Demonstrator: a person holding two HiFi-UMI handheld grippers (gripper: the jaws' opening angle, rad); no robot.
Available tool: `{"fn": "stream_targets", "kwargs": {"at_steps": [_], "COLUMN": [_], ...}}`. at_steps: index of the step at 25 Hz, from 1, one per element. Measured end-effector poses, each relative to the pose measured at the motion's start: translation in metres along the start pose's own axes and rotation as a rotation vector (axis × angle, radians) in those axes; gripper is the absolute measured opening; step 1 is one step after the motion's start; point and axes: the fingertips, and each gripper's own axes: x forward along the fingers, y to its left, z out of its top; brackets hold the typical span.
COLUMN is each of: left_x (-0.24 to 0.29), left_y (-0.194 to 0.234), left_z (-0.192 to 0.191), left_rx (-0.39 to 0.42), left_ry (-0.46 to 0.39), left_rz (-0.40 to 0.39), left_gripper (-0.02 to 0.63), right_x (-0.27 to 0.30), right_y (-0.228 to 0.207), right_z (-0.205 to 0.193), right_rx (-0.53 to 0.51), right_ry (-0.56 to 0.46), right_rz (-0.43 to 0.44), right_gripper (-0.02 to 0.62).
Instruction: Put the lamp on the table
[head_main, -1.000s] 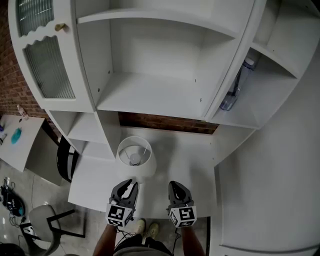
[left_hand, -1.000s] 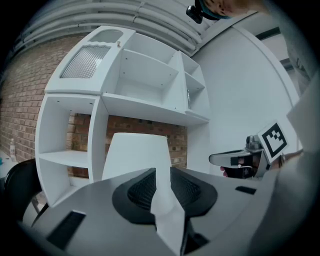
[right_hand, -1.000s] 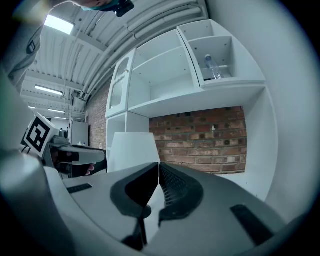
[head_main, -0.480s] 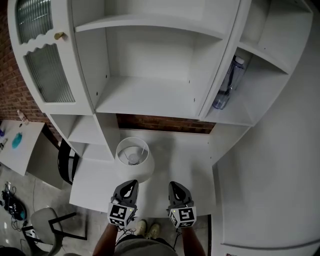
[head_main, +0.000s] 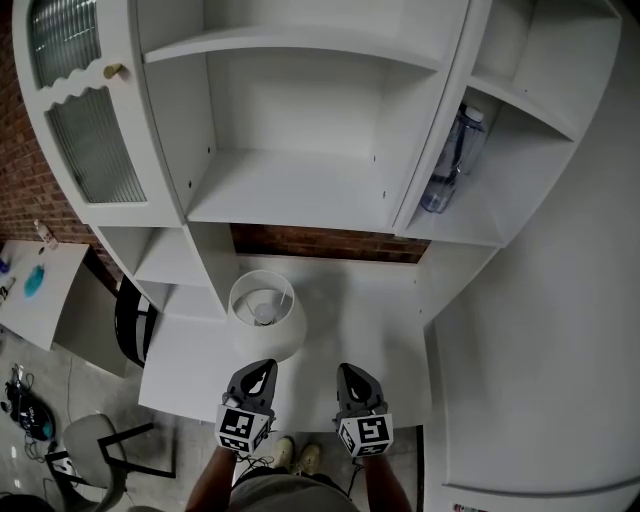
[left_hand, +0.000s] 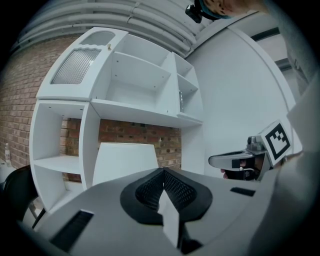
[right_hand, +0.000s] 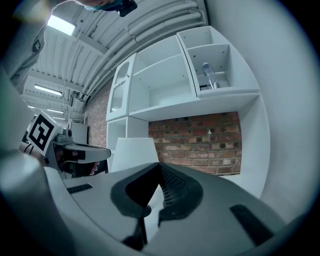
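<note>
Lamp (head_main: 267, 322) stands on table (head_main: 375, 330) just beyond closed, empty left tool (head_main: 260, 369) and right tool (head_main: 350, 373).

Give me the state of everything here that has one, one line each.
lamp, upright on the table, unlit, not held
left gripper, shut, empty
right gripper, shut, empty
bottle, standing on the right shelf
cabinet door, closed
</note>
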Motion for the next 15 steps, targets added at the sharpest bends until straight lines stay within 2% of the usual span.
{"fn": "stream_targets", "kwargs": {"at_steps": [7, 15], "left_x": [-0.0041, -0.0006], "left_y": [-0.0013, -0.0008], "left_z": [-0.0079, 0.0020], "left_rx": [-0.006, 0.001], "left_ry": [0.033, -0.013], "left_rz": [0.001, -0.005], "left_gripper": [0.005, 0.005], "right_x": [-0.0018, 0.0000], "right_y": [0.0013, 0.0068], "right_z": [0.0008, -0.0001], "right_rx": [-0.005, 0.001], "right_ry": [-0.005, -0.004], "right_rz": [0.005, 0.010], "right_gripper": [0.023, 0.023]}}
